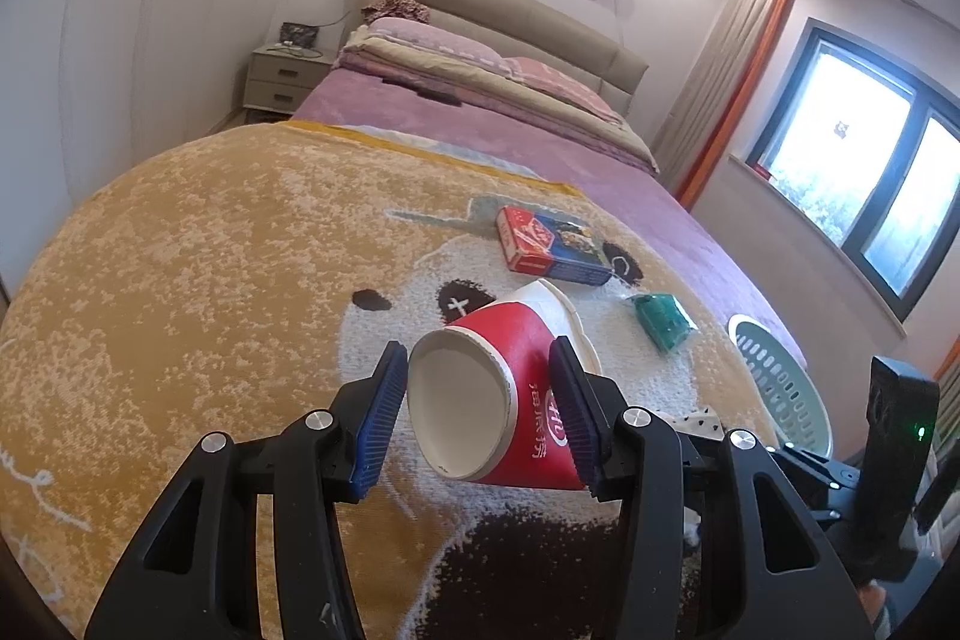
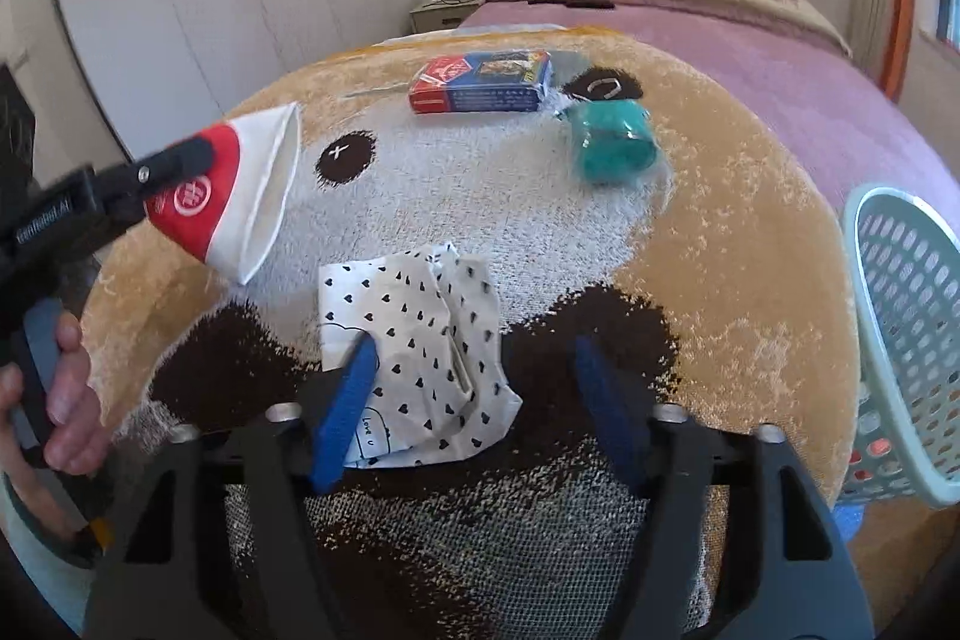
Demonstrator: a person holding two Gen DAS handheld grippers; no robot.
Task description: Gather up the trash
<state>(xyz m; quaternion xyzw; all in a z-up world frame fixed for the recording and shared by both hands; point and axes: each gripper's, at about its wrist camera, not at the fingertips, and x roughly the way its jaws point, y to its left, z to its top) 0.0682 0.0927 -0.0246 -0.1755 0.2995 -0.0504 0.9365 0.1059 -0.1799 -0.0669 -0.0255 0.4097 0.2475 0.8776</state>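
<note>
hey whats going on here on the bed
A person with a gripper in each hand is picking trash off a bear-print blanket on the bed. The left gripper has its jaws closed on a squashed red and white paper cup, held up off the blanket. The right gripper is open, jaws either side of a crumpled heart-print wrapper. A red and blue box and a teal packet lie further back. A pale green basket waits at the right edge.
</note>
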